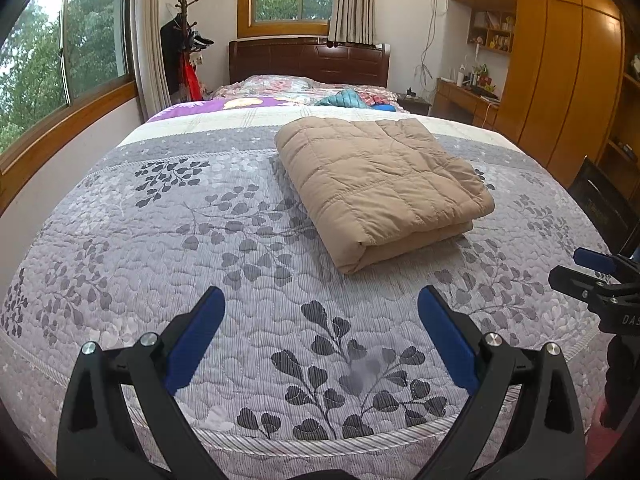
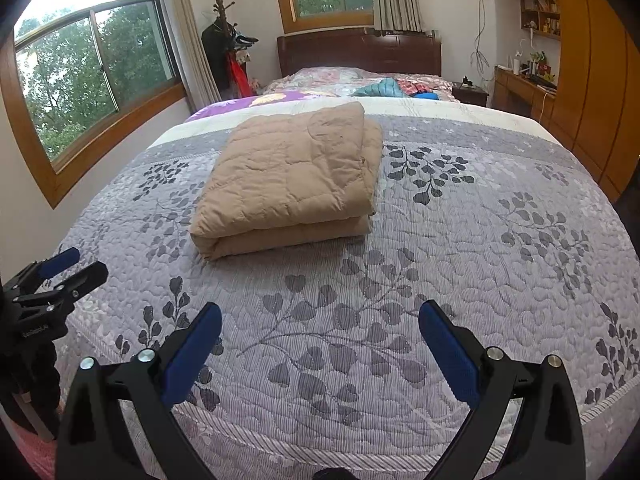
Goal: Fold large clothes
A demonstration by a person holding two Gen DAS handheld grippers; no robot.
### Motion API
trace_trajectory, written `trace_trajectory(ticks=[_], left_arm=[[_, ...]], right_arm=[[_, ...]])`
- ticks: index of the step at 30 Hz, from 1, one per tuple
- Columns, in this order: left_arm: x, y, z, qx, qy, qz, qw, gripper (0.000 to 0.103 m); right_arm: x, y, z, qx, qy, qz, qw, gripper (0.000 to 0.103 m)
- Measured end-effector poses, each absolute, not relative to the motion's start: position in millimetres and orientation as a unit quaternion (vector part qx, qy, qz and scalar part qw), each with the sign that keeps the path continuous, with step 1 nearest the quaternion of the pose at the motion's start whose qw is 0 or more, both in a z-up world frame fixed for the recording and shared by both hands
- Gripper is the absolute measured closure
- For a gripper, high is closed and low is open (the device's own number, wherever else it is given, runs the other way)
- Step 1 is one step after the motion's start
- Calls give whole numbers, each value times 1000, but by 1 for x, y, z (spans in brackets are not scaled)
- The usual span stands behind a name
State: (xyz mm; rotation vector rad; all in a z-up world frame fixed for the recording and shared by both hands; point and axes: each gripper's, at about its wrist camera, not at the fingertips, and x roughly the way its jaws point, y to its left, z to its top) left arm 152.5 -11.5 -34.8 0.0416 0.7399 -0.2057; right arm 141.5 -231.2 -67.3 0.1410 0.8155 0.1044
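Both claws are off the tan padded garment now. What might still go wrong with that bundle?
1. The folded tan garment is puffy, and its top layer sits askew over the lower one, so it may spring open.
2. Both the left claw and right claw hang open, clear of it, so nothing holds the fold down.
3. Regrasping one layer only could drag the bundle across the quilted bedspread and undo it.

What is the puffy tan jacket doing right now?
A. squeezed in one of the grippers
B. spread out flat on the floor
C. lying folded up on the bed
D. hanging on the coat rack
C: the tan jacket lies folded in a neat stack on the bed, and the left gripper and right gripper are both open, well short of it.
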Motion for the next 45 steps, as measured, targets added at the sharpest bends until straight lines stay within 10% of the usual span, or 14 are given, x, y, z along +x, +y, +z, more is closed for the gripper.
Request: trace_trajectory(ticks=[45], left_arm=[[157, -8, -36, 21, 367, -103, 924, 6]], right_arm=[[145, -232, -73, 65, 401, 53, 912, 4]])
